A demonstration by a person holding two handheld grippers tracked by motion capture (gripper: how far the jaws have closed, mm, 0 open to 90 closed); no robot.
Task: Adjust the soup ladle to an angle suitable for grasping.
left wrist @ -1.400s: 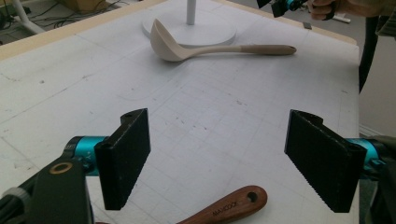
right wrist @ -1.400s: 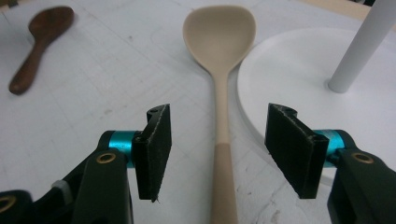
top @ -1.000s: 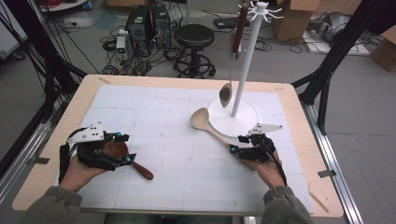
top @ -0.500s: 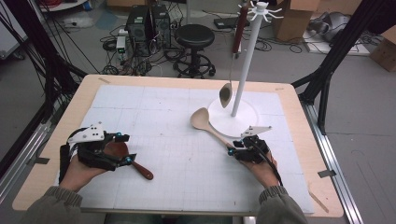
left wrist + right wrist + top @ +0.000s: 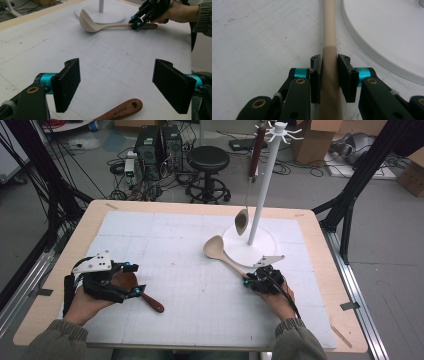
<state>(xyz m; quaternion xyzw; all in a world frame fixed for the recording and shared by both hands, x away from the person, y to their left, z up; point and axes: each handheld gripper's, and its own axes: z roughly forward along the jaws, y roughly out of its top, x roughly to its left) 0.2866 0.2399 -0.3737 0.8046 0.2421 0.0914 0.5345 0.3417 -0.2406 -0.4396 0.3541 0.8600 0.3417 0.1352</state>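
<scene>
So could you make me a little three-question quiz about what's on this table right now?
1. True or false: the right hand-held gripper has its jaws on either side of the pale ladle's handle.
2. Which hangs on the white stand? A) metal spoon B) fork C) whisk
3. What lies under the left hand-held gripper?

Key: 1 true. 2 A. 3 a brown wooden spoon, flat on the table; the jaws stand wide open.

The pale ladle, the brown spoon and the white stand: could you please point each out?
pale ladle [image 5: 215, 248], high view, on its bowl.
brown spoon [image 5: 119, 110], left gripper view, on its handle.
white stand [image 5: 261, 195], high view, on its pole.
</scene>
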